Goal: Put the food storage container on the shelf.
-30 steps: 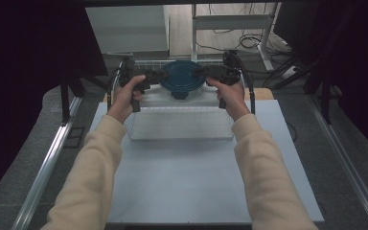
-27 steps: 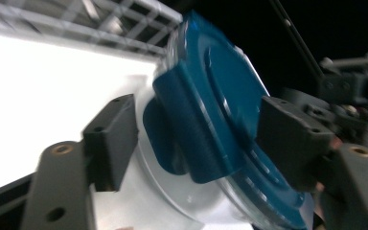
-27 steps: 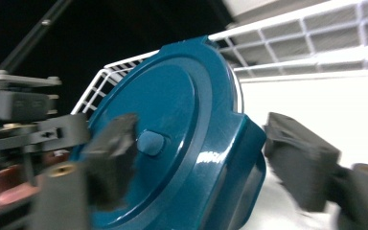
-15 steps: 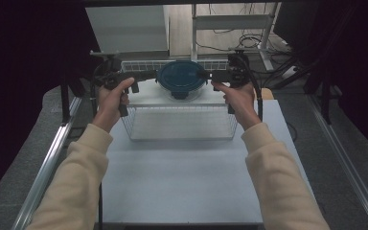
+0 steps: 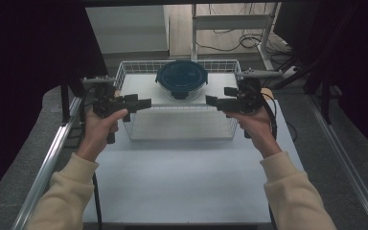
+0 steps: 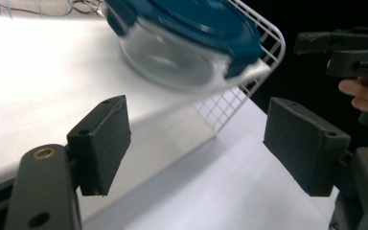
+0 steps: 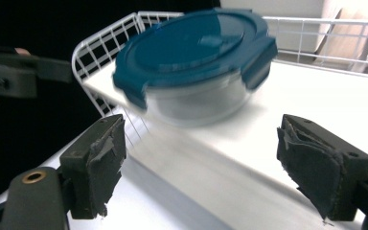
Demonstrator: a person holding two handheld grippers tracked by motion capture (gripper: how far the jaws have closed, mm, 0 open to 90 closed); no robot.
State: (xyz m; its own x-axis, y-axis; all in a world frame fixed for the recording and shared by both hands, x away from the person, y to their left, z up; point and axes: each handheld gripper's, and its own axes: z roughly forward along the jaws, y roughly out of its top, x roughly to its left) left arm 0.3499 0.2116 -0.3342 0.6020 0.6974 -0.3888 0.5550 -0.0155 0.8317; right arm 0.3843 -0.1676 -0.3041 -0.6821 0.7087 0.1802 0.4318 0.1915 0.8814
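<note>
Nearest, in the high view, both hands hover over the white worktop (image 5: pixel 182 177) at the basket's front corners. The left hand-held gripper (image 5: pixel 143 102) and the right hand-held gripper (image 5: pixel 212 100) point inward at each other, jaws apart and empty, having just been opening. Beyond them sits the white wire basket (image 5: pixel 124 72). The round glass container with the blue lid (image 5: pixel 181 77) rests at its far side, at about one o'clock from the left gripper and eleven o'clock from the right, roughly equally near both.
</note>
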